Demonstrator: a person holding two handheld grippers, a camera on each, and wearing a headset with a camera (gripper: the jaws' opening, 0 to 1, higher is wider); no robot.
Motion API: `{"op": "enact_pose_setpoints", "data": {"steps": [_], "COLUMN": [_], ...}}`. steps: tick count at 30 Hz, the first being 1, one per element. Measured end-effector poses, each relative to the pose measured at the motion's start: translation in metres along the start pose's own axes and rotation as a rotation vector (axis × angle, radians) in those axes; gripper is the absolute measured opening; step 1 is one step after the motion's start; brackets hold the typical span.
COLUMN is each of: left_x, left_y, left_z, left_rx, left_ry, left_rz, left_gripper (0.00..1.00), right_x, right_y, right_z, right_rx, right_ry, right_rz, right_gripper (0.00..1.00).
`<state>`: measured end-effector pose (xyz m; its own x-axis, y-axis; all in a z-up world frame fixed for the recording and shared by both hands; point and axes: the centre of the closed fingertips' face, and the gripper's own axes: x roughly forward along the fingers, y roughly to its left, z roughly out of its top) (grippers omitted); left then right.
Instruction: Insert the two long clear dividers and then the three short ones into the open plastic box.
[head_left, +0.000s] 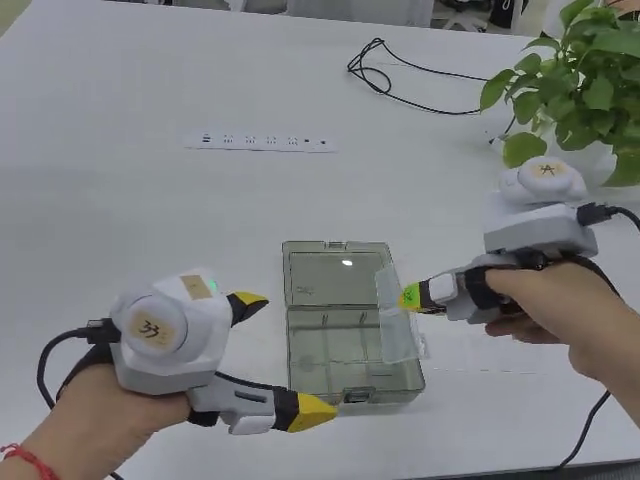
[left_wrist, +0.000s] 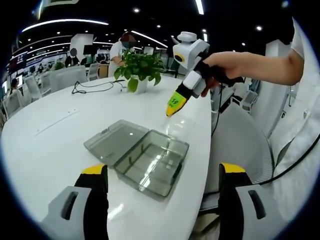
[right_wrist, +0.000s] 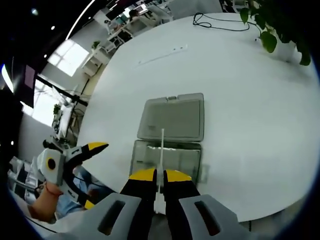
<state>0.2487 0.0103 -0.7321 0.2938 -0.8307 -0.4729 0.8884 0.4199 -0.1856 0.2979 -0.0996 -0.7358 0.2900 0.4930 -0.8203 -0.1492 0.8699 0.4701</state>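
Observation:
The open clear plastic box (head_left: 352, 372) lies mid-table, its lid (head_left: 335, 272) folded flat behind the base. My right gripper (head_left: 410, 297) is shut on a clear divider (head_left: 397, 322), which hangs tilted over the right side of the base. In the right gripper view the divider (right_wrist: 162, 145) shows edge-on between the shut fingers (right_wrist: 145, 176), above the box (right_wrist: 170, 120). My left gripper (head_left: 285, 355) stands open at the box's front left, holding nothing. In the left gripper view the box (left_wrist: 140, 155) lies ahead of the spread jaws, with the right gripper (left_wrist: 175, 106) above its far side.
A white power strip (head_left: 262, 141) lies on the table further back. A black cable (head_left: 400, 75) loops at the far edge. A potted green plant (head_left: 580, 80) stands at the back right, near the right hand. People and desks show beyond the table in the left gripper view.

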Motion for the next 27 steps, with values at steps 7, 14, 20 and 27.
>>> {"op": "enact_pose_setpoints", "data": {"steps": [7,14,20,27], "left_x": [0.004,0.006,0.006,0.008], "left_y": [-0.002,-0.003,-0.001,-0.002], "left_z": [0.000,-0.001,-0.002,-0.004], "left_rx": [0.000,0.001,-0.001,-0.012], "left_ry": [-0.007,-0.018,-0.022,-0.022], "left_rz": [-0.026,-0.034,-0.035,-0.041], "left_gripper": [0.96,0.98,0.99,0.98], "right_x": [0.010,0.021,0.029,0.036], "right_y": [-0.006,-0.010,-0.013,-0.020], "right_z": [-0.015,-0.022,-0.026,-0.029], "right_rx": [0.049,0.060,0.062,0.059], "right_ry": [0.076,0.120,0.139,0.155], "right_rz": [-0.029,-0.049,-0.064,-0.086], "right_gripper": [0.07,0.07,0.07,0.07]}}
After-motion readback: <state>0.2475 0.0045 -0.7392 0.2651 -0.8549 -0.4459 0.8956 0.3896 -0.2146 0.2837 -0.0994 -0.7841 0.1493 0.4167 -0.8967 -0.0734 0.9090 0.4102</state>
